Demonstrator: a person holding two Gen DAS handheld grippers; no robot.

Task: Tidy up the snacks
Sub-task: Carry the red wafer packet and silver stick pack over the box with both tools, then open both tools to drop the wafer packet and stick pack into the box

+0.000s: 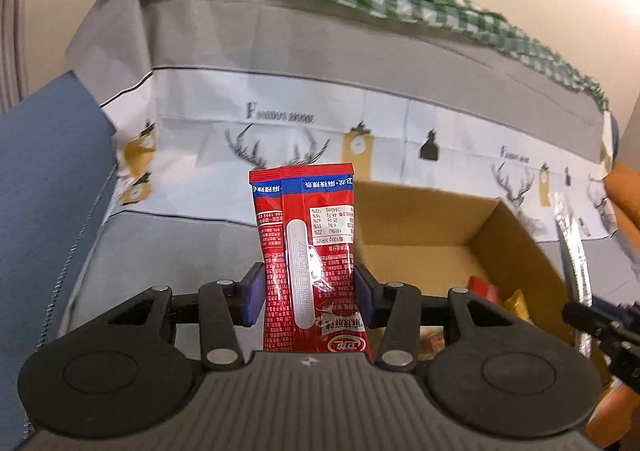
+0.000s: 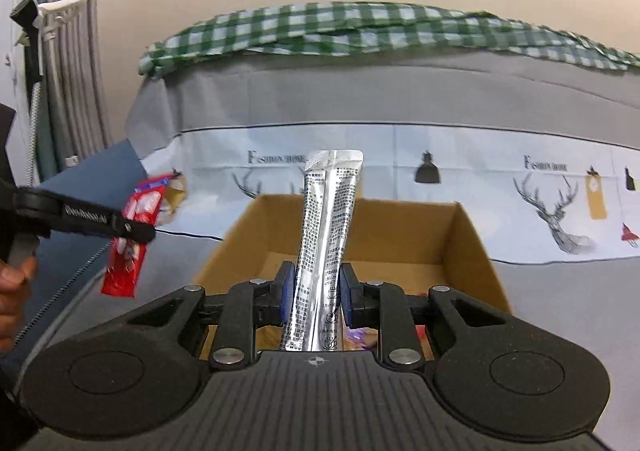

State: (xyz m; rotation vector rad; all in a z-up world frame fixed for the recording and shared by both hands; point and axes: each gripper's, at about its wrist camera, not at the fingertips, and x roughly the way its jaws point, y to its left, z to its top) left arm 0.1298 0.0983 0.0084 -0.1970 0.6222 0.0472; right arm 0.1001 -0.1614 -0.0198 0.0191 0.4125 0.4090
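Observation:
My left gripper (image 1: 308, 291) is shut on a red snack packet (image 1: 312, 251) and holds it upright, left of an open cardboard box (image 1: 520, 251). My right gripper (image 2: 316, 291) is shut on a silver stick packet (image 2: 326, 243), upright over the near edge of the same box (image 2: 472, 243). The red packet (image 2: 128, 251) and the left gripper also show at the left of the right wrist view. The silver packet (image 1: 572, 251) shows at the right edge of the left wrist view. Several snacks (image 1: 484, 287) lie on the box floor.
The box stands on a sofa seat under a grey and white deer-print cover (image 2: 540, 191). A green checked cloth (image 2: 360, 31) lies along the top of the backrest. A blue cushion (image 1: 44, 171) is at the left. An orange cushion (image 1: 624, 191) is at the right.

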